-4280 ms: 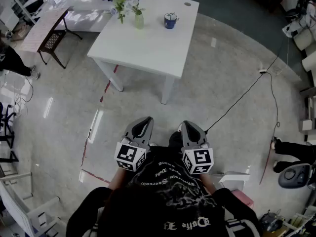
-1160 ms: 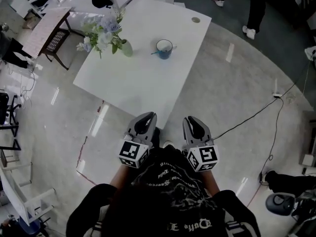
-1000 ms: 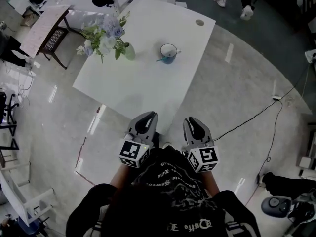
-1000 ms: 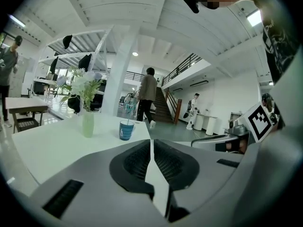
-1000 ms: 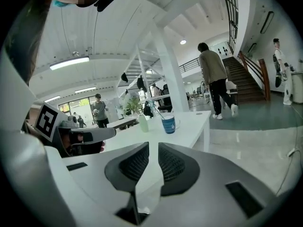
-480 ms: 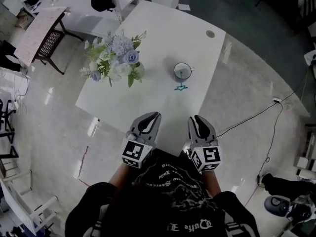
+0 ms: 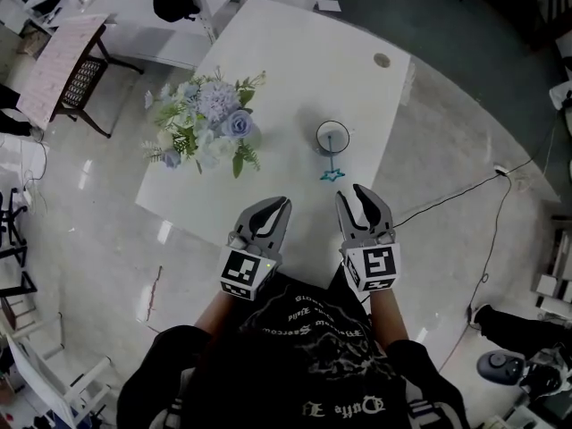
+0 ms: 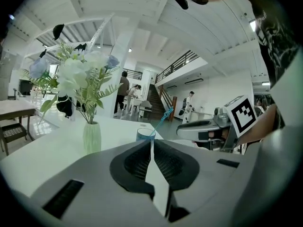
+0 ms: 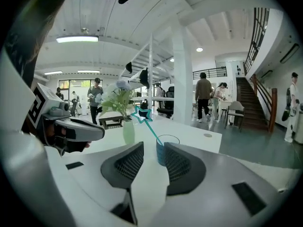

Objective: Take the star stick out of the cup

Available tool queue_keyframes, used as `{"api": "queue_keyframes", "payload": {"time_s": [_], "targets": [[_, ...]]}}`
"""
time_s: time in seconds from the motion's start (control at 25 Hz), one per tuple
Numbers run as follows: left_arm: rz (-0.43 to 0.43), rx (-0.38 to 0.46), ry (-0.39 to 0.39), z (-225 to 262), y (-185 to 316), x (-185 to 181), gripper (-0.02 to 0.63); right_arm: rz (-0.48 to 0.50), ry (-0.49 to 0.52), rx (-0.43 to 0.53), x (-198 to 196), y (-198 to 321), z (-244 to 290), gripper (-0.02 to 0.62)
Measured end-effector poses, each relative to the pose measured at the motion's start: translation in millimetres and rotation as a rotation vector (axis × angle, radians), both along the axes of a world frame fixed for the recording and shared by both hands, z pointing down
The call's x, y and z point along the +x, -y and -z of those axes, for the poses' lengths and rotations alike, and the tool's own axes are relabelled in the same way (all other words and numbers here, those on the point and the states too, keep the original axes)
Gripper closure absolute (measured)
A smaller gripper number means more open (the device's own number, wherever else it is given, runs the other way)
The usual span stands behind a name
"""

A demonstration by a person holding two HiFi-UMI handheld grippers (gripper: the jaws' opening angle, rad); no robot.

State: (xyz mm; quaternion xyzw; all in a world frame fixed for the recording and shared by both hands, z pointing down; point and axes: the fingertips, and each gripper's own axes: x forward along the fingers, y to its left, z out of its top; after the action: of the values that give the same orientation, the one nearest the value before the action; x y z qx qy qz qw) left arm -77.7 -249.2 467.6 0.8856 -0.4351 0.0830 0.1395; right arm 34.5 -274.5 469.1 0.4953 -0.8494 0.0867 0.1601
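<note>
The right hand-held gripper [image 7: 362, 197] hovered over the near edge of the white counter [image 7: 286, 70], its jaws opening with nothing between them. The left hand-held gripper [image 7: 275, 208], close beside it on the left, had its jaws pressed together and held nothing. Just beyond the right one stood the blue cup [image 7: 332, 138], with the star stick [image 7: 332, 173] in it, leaning out toward the near side. Farther left on the counter stood a vase of flowers [image 7: 207, 123].

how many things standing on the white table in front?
2. A vase of flowers toward the left of the table in the head view, and a cup to its right, the star stick leaning out of it. The bouquet may hide something small.
</note>
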Motion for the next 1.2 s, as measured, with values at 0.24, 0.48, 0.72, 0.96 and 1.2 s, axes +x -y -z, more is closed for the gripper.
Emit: {"api": "queue_keyframes", "payload": {"time_s": [0.24,0.48,0.72,0.96,1.2], "targets": [[0.054,-0.017,0.006,-2.7,5.1,-0.8,0.581,0.089,-0.06,0.036,-9.9,34.0,-0.2,0.446],[0.14,-0.032,0.018,-5.1,6.6,-13.6,0.581,0.208,-0.143,0.075,-26.6,54.7,-4.3,0.428],[0.208,-0.04,0.035,-6.3,-0.1,-21.6,0.581,0.261,-0.151,0.103,-39.8,65.8,-6.3,0.442],[0.246,-0.047,0.049,-6.4,-8.0,-28.2,0.581,0.22,-0.137,0.127,-31.3,69.2,-4.2,0.545],[0.263,-0.047,0.059,-6.0,-14.6,-29.1,0.581,0.197,-0.125,0.157,-28.0,74.4,4.6,0.574]]}}
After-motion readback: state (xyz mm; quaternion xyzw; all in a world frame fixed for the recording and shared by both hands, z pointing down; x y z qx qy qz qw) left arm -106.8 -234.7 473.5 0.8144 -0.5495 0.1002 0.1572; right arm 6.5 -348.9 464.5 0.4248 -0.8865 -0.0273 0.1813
